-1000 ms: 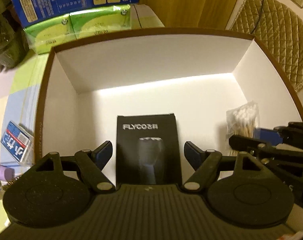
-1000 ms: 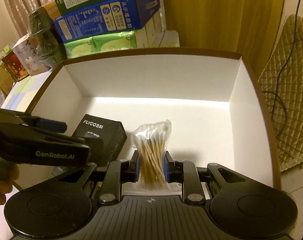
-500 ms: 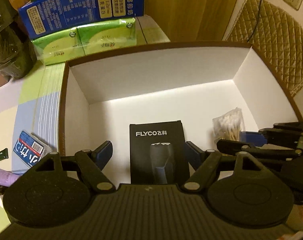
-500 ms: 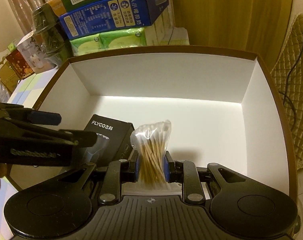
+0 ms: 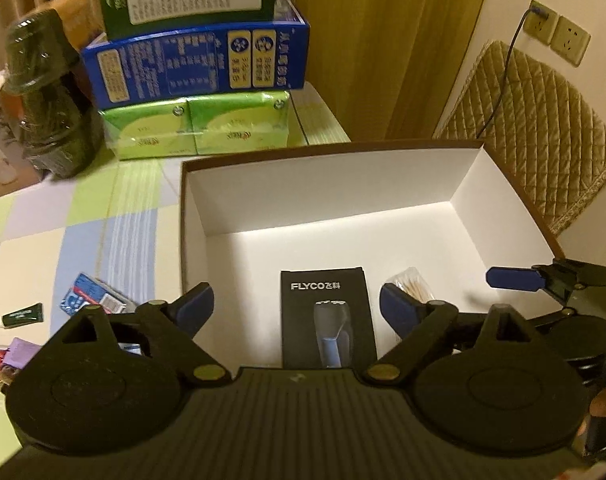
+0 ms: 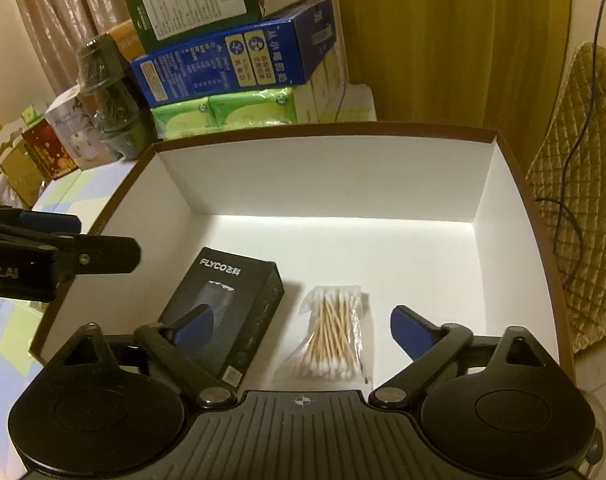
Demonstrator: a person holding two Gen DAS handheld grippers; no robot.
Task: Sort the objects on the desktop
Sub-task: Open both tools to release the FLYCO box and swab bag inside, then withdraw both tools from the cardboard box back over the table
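Note:
A white box with a brown rim (image 5: 383, 148) (image 6: 323, 128) holds a black FLYCO shaver carton (image 5: 327, 316) (image 6: 227, 304) and a clear bag of cotton swabs (image 6: 335, 336) (image 5: 409, 284), which lie side by side on its floor. My right gripper (image 6: 303, 326) hovers over the bag with its jaws opening wide, and the pads are off the bag. My left gripper (image 5: 297, 306) is above the shaver carton, jaws opening, and holds nothing. Each gripper shows at the edge of the other's view.
Behind the box stand a blue carton (image 5: 195, 64), green tissue packs (image 5: 195, 124) and a dark wrapped jar (image 5: 43, 100). A blue-red packet (image 5: 91, 300) and a green tube (image 5: 23, 314) lie on the checked cloth to the left. A quilted chair (image 5: 543, 152) is on the right.
The right gripper opened and let go of the swab bag, which fell flat on the box floor. The left gripper rose and drew back, and its jaws spread wider.

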